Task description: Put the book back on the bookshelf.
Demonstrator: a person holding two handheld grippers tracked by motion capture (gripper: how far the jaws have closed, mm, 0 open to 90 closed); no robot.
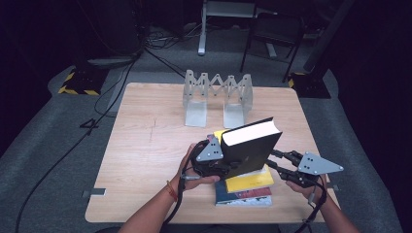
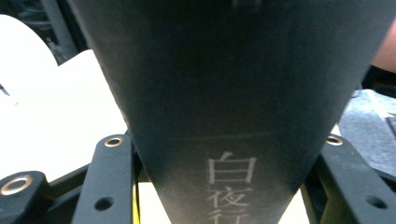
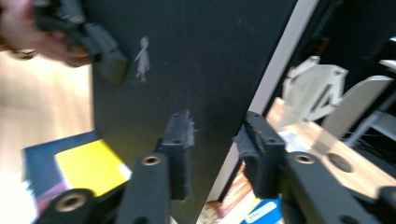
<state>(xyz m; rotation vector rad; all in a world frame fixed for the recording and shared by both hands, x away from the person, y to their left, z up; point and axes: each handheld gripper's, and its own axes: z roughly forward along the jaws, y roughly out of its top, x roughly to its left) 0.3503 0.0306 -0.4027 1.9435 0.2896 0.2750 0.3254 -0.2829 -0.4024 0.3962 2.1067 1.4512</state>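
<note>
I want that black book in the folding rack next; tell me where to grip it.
Grip the black book across its thickness at the spine end, coming from the left as the left gripper does: tilted up off the stack of books, its covers give flat faces for both pads.

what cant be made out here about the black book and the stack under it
- Black book: lower spine lettering is cut off by the bottom edge in the left gripper view.
- Right gripper: blur in its own view hides whether the pads press the book.
- Stack: the book covers most of it in the high view; titles too small.
</note>
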